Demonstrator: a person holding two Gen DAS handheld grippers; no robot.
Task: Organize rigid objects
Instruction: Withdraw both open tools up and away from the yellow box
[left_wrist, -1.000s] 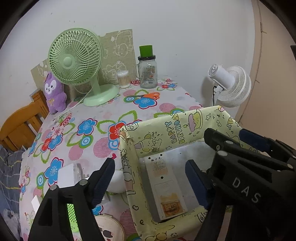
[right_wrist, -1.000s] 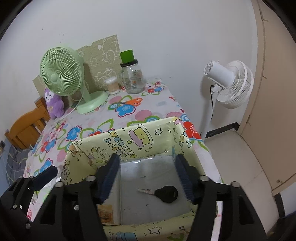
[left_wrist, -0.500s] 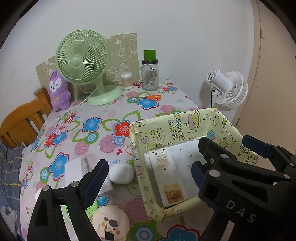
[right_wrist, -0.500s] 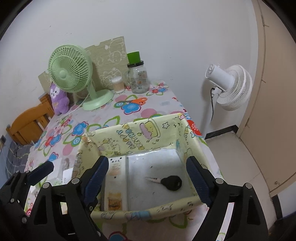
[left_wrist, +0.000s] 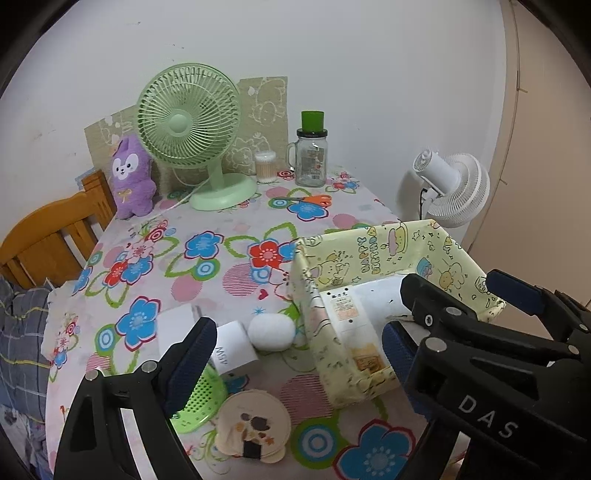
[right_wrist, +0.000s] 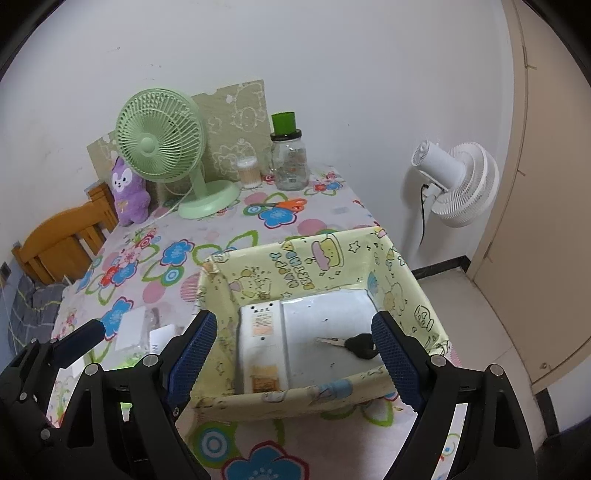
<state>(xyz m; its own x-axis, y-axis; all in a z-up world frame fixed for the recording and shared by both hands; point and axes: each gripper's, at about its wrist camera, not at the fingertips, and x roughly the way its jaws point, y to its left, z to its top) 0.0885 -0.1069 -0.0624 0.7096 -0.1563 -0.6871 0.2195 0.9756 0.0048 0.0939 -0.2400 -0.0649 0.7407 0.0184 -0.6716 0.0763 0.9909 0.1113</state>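
On the flowery tablecloth (left_wrist: 207, 280), yellow cartoon box (right_wrist: 332, 266) near the front edge, black key (right_wrist: 360, 345) and white remote (right_wrist: 260, 343) lying inside, left gripper (left_wrist: 295, 350) and right gripper (right_wrist: 293, 345) both spread wide, holding nothing.

A plain white wall (left_wrist: 369, 74) stands behind a table covered by a bright flowered cloth (left_wrist: 207, 266). A wooden chair (left_wrist: 51, 236) sits at its left edge, and a beige door (right_wrist: 546, 221) stands on the right above a pale floor (right_wrist: 472, 314).
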